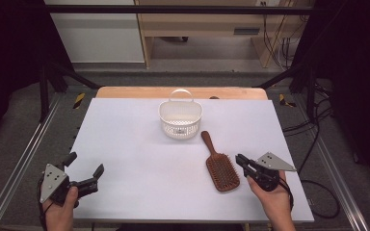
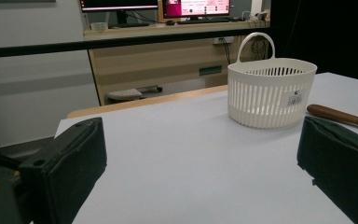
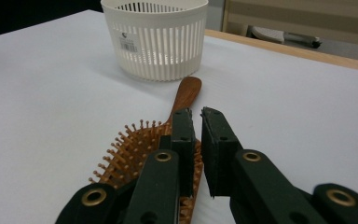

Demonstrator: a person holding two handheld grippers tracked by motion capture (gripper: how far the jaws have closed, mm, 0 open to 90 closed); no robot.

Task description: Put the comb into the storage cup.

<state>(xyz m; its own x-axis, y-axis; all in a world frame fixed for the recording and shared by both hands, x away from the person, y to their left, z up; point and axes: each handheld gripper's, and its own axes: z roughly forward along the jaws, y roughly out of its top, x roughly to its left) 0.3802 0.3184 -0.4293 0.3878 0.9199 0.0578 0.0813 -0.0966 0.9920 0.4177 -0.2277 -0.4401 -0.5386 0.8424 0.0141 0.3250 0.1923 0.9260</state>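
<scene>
Brown wooden paddle hairbrush (image 1: 219,166) lies bristles up on white tabletop (image 1: 139,159), right of centre, handle pointing toward white slatted plastic basket (image 1: 180,119) with loop handle, standing upright near far edge. Brush handle tip near basket, apart from it. Right gripper (image 1: 241,160) just beside brush head on its right; jaws drawn almost together, narrow gap, nothing between them. Left gripper (image 1: 84,168) at near-left table edge, well apart from brush; jaws spread wide, empty.
</scene>
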